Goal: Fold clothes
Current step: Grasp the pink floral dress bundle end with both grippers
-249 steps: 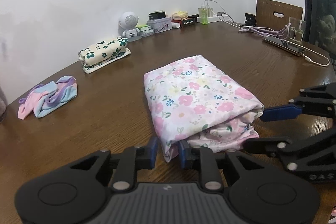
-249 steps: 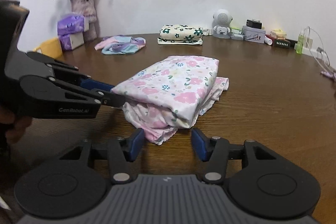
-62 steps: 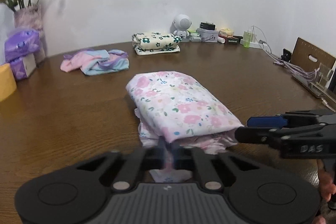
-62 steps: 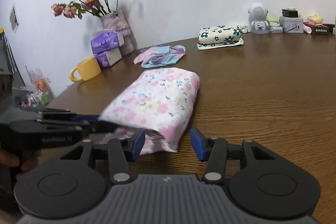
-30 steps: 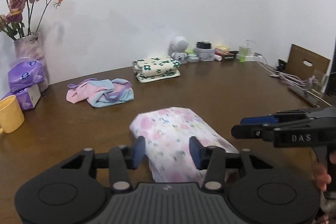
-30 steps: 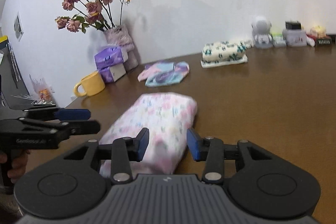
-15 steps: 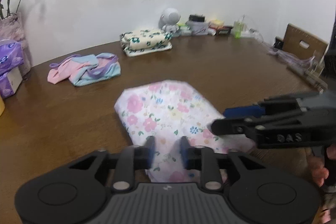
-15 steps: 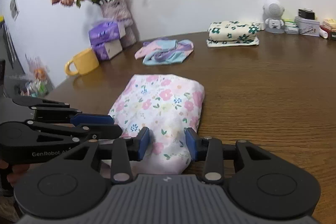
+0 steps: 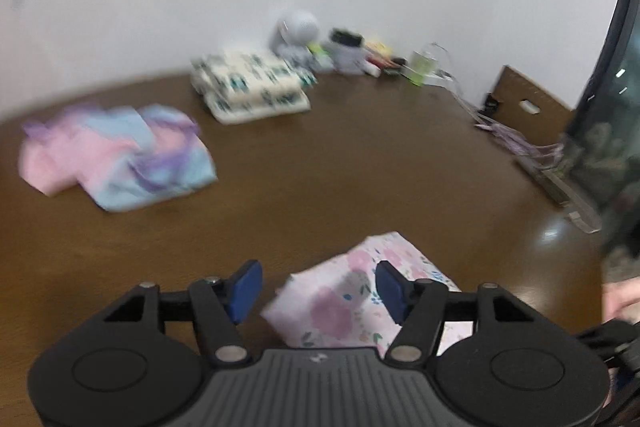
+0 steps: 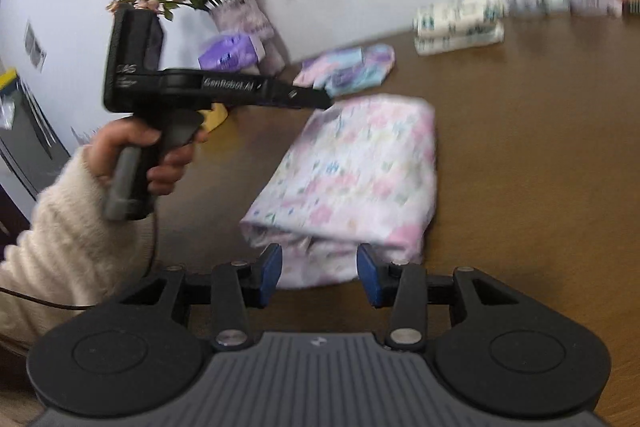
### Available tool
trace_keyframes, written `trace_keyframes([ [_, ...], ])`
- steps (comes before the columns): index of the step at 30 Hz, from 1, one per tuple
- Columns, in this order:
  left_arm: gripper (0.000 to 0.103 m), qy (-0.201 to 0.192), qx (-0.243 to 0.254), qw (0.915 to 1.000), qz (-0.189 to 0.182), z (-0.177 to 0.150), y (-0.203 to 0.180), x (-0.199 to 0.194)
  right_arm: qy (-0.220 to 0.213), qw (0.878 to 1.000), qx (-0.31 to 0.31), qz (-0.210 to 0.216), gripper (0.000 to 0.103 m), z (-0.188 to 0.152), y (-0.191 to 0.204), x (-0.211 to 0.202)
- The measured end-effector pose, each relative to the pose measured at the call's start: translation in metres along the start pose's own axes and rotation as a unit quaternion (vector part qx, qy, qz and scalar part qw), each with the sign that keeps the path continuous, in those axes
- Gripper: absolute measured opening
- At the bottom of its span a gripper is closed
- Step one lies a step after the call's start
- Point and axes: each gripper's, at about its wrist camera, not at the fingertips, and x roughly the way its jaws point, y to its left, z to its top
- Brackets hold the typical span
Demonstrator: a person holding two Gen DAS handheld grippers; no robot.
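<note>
Both pairs of jaws are held apart, and nothing is gripped. By the left gripper (image 9: 316, 285), raised above the wooden table (image 9: 360, 163), only the near corner of the pink floral garment (image 10: 356, 179) is framed between the blue pads. The right gripper (image 10: 319, 273) is aimed at the open, layered end of that garment, with the pads just short of the cloth.

The floral garment is seen lying as a compact folded bundle near the table's front edge, its closed fold turned away toward the wall; a finished fold is judged likely, though it cannot be settled from one moment. A folded cream floral piece (image 9: 250, 87) is placed far back by the wall, and a looser pastel garment (image 9: 116, 155) lies well apart to the left. Broad bare tabletop is left between the three. Clutter is confined to the rear edge (image 9: 360, 55), and cables to the right (image 9: 504, 135).
</note>
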Motion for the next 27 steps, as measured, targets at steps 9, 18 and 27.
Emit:
trace_keyframes([
  [9,0.015,0.037,-0.063,0.9941,-0.079,-0.017,0.031,0.01,-0.012,0.997,0.026,-0.072,0.039,0.004,-0.013,0.013],
  [18,0.012,0.031,-0.119,0.9876,-0.098,-0.067,0.012,-0.023,-0.015,0.995,0.034,-0.09,0.039,0.03,-0.057,0.015],
  [27,0.012,-0.022,-0.168,0.9846,-0.043,-0.109,-0.032,-0.047,-0.009,0.997,0.037,-0.065,0.039,0.053,-0.09,0.017],
])
